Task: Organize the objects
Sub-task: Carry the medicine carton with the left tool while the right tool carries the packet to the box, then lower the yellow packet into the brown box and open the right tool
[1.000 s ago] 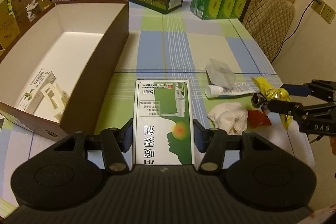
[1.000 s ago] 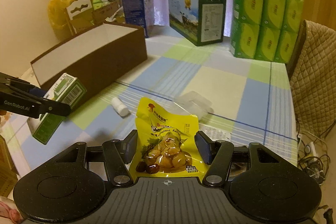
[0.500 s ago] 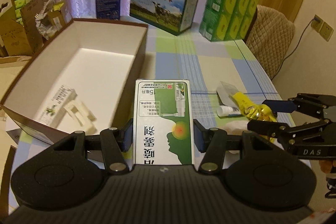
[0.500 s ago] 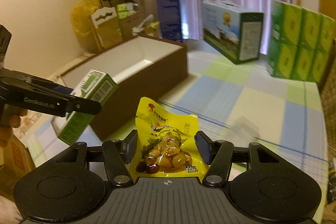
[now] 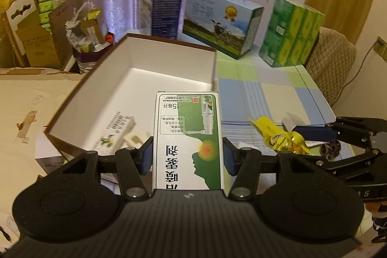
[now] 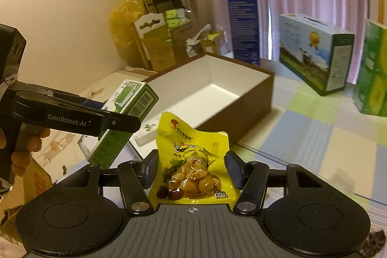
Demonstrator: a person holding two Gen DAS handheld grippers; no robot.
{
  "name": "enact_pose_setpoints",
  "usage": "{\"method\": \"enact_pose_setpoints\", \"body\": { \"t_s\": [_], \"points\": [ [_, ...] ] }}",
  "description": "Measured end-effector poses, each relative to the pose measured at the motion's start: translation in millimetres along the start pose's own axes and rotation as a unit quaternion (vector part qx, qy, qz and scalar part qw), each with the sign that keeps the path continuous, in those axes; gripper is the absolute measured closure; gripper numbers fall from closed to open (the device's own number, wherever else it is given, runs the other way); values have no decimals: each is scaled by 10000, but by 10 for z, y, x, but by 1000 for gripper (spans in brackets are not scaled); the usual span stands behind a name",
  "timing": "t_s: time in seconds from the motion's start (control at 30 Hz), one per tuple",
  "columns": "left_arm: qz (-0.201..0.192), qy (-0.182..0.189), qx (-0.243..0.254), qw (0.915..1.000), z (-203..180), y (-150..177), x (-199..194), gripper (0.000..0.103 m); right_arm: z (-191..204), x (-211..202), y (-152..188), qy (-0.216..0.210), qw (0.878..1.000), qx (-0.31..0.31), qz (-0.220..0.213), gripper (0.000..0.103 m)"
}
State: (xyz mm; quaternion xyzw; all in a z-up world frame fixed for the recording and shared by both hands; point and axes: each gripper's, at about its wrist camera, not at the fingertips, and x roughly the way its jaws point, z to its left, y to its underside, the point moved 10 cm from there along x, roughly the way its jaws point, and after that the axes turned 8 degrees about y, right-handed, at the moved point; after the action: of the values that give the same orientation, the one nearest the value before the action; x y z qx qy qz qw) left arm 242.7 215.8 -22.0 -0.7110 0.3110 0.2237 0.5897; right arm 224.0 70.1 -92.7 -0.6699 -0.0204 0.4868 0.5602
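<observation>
Left gripper [image 5: 188,157] clamping green-and-white carton [image 5: 188,137], holding it over near rim of brown box [image 5: 169,45]. Carton hiding part of box floor; small white packet [image 5: 116,129] there showing blurred, print unreadable. Right gripper [image 6: 191,167] gripping yellow chestnut pouch [image 6: 192,158] above checked worktop [image 6: 314,132], pouch base cut off by gripper body. Items behind pouch possibly wrappers.
</observation>
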Motion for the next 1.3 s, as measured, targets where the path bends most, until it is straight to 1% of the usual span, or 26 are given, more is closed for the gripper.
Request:
{"method": "enact_pose_setpoints", "body": {
  "t_s": [0.27,0.47,0.7,0.9,1.07,1.3],
  "points": [
    [-95,-97,-21,9999,387,-151,-17,52,289,314,-213,-96,10000,13,1,47],
    [-83,-141,43,9999,659,-288,86,52,391,662,-411,13,9999,161,58,47],
    [44,-166,123,9998,966,-450,337,52,372,1123,-624,321,9984,422,210,47],
    [257,-147,260,9992,1166,-538,623,52,310,1475,-655,530,9961,529,457,47],
    [471,-68,356,9982,1253,-611,922,52,195,1738,-673,805,9938,406,655,47],
    [694,-42,519,9962,1331,-679,1279,52,58,2010,-790,1186,9905,-52,700,47]
  ]
}}
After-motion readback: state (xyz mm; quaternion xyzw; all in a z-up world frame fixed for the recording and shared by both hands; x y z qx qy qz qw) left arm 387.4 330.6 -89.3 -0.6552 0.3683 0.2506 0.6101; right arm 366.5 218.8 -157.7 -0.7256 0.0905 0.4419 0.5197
